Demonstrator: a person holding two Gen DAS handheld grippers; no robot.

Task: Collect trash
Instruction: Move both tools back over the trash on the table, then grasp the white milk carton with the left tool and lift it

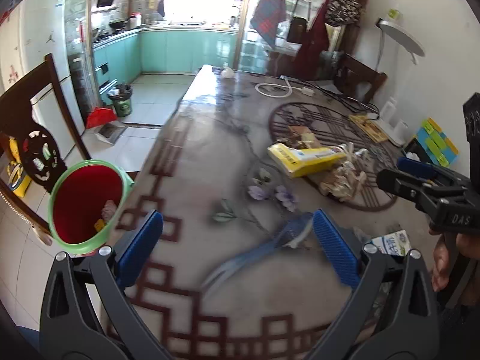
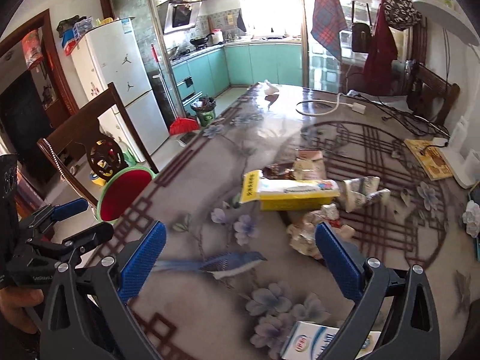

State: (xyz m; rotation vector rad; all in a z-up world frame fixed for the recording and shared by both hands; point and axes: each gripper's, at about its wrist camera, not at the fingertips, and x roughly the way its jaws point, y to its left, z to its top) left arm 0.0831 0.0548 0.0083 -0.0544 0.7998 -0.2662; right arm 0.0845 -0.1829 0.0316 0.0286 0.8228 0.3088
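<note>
A green bin with a red inside (image 1: 87, 204) stands beside the table's left edge, with some scraps in it; it also shows in the right wrist view (image 2: 124, 193). A yellow box (image 1: 306, 159) (image 2: 288, 193) lies on the table among crumpled wrappers (image 1: 342, 180) (image 2: 309, 234). A small white and blue carton (image 1: 391, 241) (image 2: 327, 342) lies near the front edge. My left gripper (image 1: 237, 246) is open and empty over the table near the bin. My right gripper (image 2: 240, 267) is open and empty, just short of the wrappers.
A dark wooden chair (image 2: 87, 138) stands behind the bin. A white cable and adapter (image 2: 336, 108), a book (image 2: 429, 159) and a white power strip (image 2: 459, 168) lie on the far and right parts of the table. A fridge (image 2: 120, 75) stands left.
</note>
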